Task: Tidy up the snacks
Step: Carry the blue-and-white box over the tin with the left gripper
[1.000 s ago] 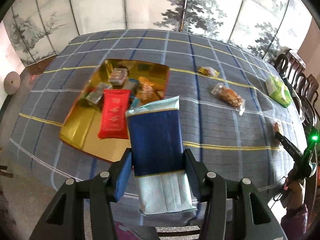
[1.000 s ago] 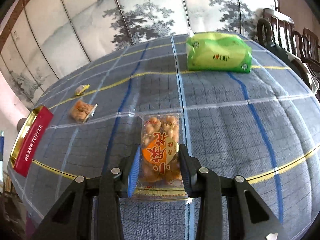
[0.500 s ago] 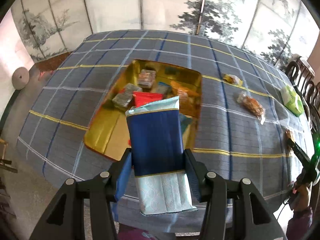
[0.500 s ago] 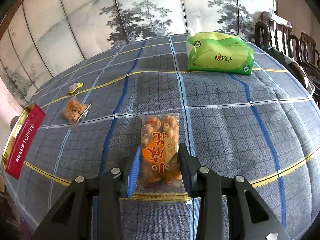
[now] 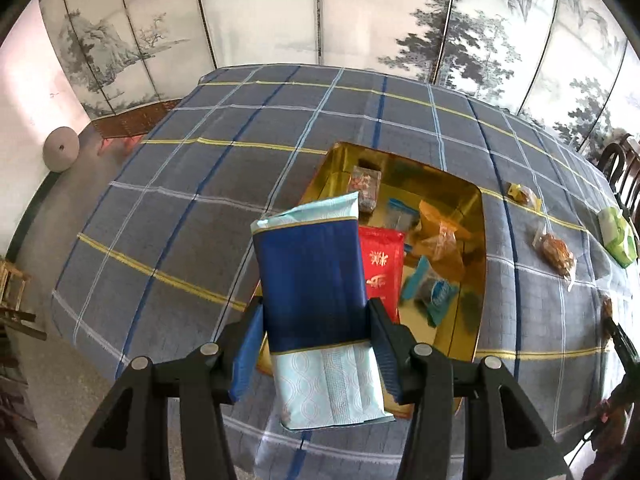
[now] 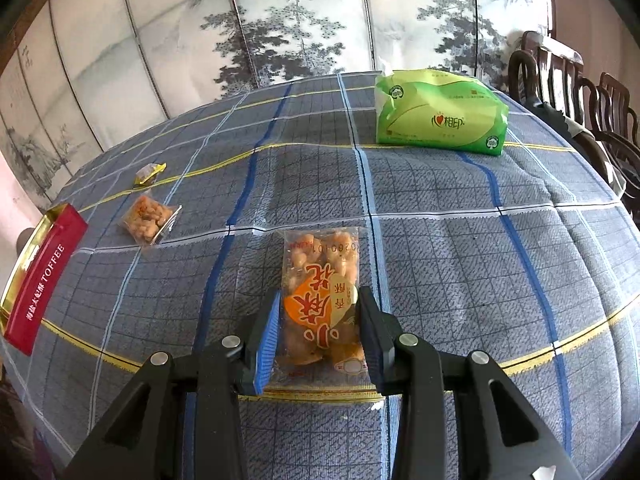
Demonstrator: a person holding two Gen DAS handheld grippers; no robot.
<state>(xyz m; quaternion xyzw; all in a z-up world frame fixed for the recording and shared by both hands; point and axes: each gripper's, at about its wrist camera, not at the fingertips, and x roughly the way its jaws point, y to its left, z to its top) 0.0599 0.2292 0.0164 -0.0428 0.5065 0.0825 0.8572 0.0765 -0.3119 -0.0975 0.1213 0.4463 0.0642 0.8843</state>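
My left gripper point(image 5: 316, 320) is shut on a blue and pale-teal snack packet point(image 5: 312, 276), held above the near left edge of the gold tin point(image 5: 478, 280). The tin holds a red packet point(image 5: 382, 268), an orange bag point(image 5: 438, 236) and several small packets. My right gripper point(image 6: 318, 320) is shut on a clear peanut packet with an orange label point(image 6: 320, 292), at or just above the checked tablecloth point(image 6: 460, 260). The tin's red side point(image 6: 38, 280) shows at the far left of the right wrist view.
A green tissue pack point(image 6: 440, 122) lies at the back right. A clear snack bag point(image 6: 150, 216) and a small yellow wrapper point(image 6: 150, 172) lie loose on the cloth. Dark wooden chairs point(image 6: 572, 92) stand at the right edge. A painted folding screen point(image 5: 320, 12) stands behind the table.
My left gripper has moved left with the blue packet, so the tin now sits to the right behind it. My right gripper has stayed on the peanut packet with a slight shift.
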